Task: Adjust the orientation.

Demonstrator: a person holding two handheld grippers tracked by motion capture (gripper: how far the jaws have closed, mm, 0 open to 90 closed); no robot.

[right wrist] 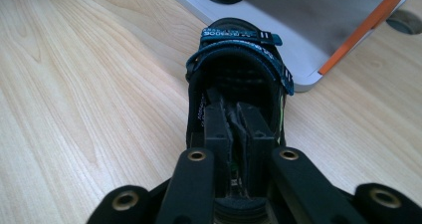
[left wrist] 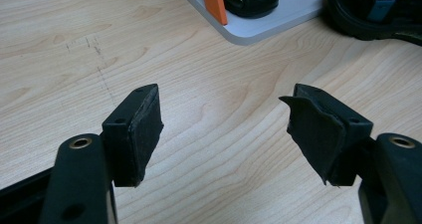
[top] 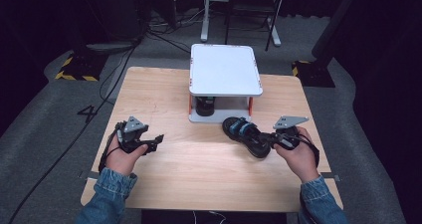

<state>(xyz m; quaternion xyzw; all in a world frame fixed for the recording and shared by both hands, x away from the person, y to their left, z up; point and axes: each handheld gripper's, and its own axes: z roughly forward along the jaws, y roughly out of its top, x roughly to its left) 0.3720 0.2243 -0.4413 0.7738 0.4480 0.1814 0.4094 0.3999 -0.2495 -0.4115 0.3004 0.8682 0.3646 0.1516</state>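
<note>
Black and strapped in blue, the sandal (right wrist: 236,79) lies on the wooden worktop (top: 199,159) just beside the lower board of the white two-level stand (top: 225,69), its heel strap clamped between the closed right tongs (right wrist: 234,119), which hide the strap where it is gripped. A second dark shoe (top: 204,106) is tucked under the stand's top board and is hard to make out, being cut off in both gripper views. The left tongs (left wrist: 224,129) are held wide apart over bare wood, well clear of the sandal.
</note>
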